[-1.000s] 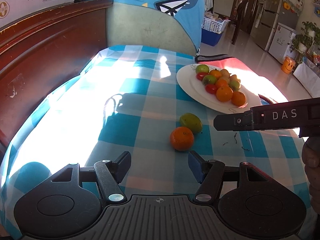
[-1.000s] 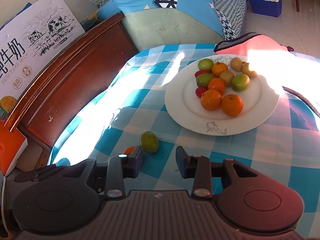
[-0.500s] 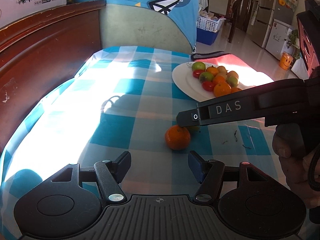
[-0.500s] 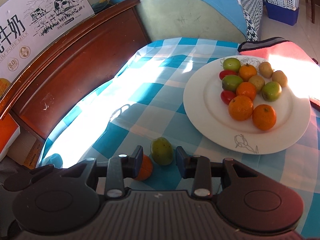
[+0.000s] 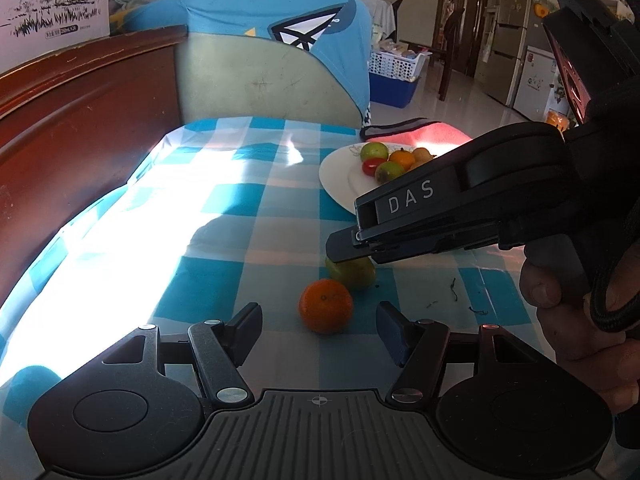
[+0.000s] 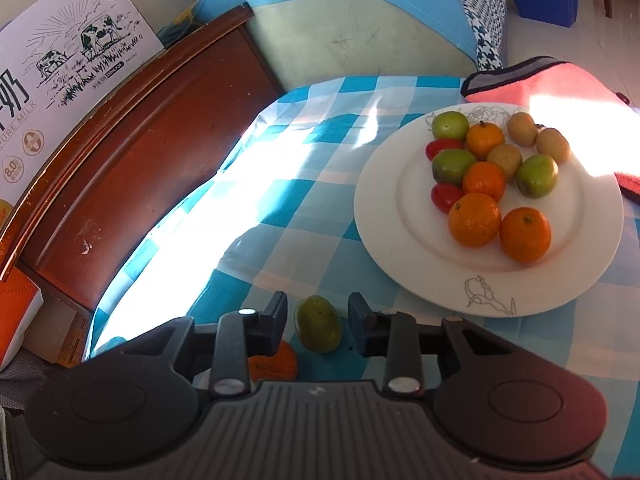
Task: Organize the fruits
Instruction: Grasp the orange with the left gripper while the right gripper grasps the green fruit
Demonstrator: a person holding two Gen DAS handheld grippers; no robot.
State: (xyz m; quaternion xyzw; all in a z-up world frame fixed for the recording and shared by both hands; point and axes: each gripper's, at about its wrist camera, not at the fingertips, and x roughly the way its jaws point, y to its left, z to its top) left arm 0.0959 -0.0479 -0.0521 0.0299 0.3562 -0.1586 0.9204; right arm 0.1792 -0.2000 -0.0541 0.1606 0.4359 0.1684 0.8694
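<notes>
Item: oval green fruit [image 6: 318,329] on checked worktop [image 6: 280,200], between closing right gripper [image 6: 318,324] pads, untouched; centre it, avoid neighbouring orange mandarin [image 5: 326,306]. Left gripper [image 5: 318,334] half-open, empty.

harsh sunlight blows out the checked tablecloth [image 5: 240,208] — deep shadows nearby, fisheye bending at edges, focus sharp.

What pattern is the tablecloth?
Blue and white checks on the tablecloth, clearest in the right wrist view.
</notes>
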